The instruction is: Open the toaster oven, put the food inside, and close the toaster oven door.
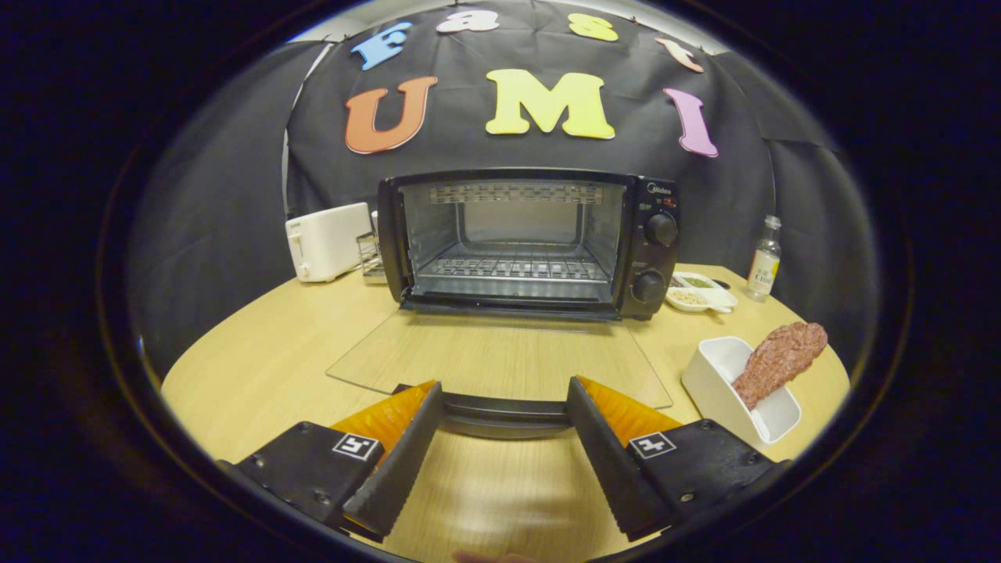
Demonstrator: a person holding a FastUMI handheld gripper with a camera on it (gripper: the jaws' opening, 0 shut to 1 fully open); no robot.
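Observation:
A black toaster oven stands at the back of the wooden table with its glass door folded flat down toward me. Its wire rack inside is bare. The door's dark handle lies just ahead of and between my fingers. My gripper is open, its fingers spread wide with nothing gripped. To the right of the fingers, a brown piece of meat leans out of a white rectangular dish.
A white toaster and a small metal rack stand left of the oven. Right of it are a white divided dish of condiments and a small clear bottle. The table ends in a curved edge against black cloth walls.

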